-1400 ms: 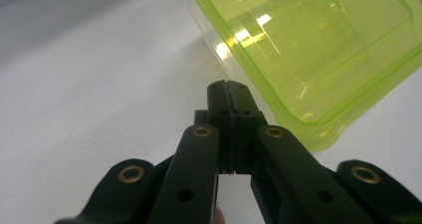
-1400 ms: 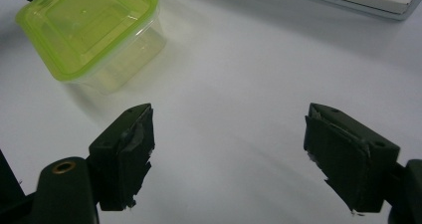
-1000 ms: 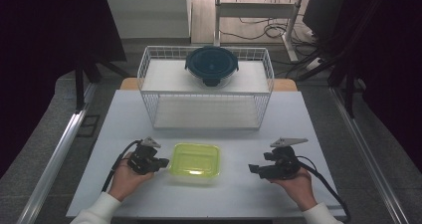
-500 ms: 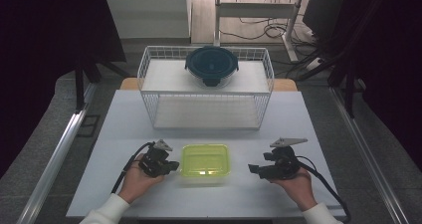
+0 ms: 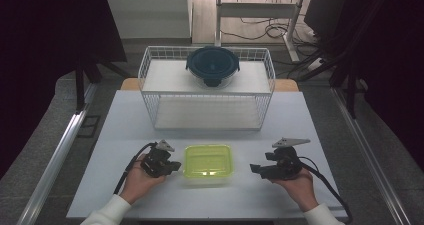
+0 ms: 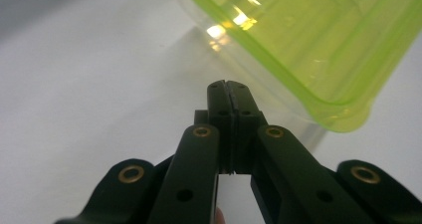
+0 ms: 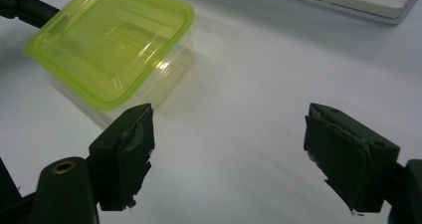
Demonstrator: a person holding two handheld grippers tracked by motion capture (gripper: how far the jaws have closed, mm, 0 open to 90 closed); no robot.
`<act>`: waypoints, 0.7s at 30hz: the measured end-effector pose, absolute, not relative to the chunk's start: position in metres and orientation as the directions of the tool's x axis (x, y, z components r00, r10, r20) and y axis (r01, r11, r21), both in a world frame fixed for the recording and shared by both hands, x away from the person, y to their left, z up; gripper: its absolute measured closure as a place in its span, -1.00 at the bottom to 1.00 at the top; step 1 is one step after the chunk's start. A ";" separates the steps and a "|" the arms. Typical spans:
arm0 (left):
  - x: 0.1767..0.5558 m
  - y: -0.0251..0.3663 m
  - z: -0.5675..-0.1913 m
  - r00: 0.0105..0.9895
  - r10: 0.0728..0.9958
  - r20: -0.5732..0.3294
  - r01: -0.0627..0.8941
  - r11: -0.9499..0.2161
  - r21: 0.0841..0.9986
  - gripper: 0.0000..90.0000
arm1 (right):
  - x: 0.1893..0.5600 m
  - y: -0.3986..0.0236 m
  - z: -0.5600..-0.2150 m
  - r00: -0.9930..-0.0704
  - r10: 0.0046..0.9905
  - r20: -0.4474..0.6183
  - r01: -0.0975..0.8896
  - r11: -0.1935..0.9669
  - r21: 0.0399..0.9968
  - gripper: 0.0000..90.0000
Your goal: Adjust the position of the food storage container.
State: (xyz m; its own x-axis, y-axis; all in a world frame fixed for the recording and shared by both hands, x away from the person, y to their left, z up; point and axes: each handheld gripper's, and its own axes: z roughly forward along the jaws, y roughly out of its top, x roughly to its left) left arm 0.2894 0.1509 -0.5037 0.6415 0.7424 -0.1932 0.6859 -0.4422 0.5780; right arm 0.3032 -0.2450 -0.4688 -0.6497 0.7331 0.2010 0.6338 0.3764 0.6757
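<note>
White table (image 5: 125,135) in a dim room, wire rack (image 5: 207,87) at its far edge. Near: one green-lidded container (image 5: 208,161); two grippers. Left gripper (image 5: 172,166), jaws pressed together, has moved right and is now just beside the container's left edge, likely to nudge it. Right gripper (image 5: 256,169), jaws spread, stays near its right. Far: one dark round lidded bowl (image 5: 213,66) on the rack.

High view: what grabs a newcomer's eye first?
The bright green-lidded container at the table's near centre, flanked by the two tools: the left tool shut beside its left edge, the right tool open and apart. Behind it, a dark round lidded bowl sits on top of a white wire rack.
</note>
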 end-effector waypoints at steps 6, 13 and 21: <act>0.287 0.166 -0.499 0.611 0.763 -0.210 0.697 -0.392 0.600 1.00 | 0.303 -0.246 -0.469 -0.646 0.736 0.204 0.634 0.368 0.680 -0.57; 0.278 0.174 -0.488 0.568 0.802 -0.184 0.663 -0.312 0.681 0.55 | 0.302 -0.246 -0.468 -0.653 0.728 0.211 0.623 0.356 0.697 -0.56; 0.272 0.178 -0.480 0.536 0.814 -0.223 0.656 -0.236 0.717 -0.11 | 0.300 -0.244 -0.468 -0.668 0.702 0.248 0.622 0.342 0.705 -0.51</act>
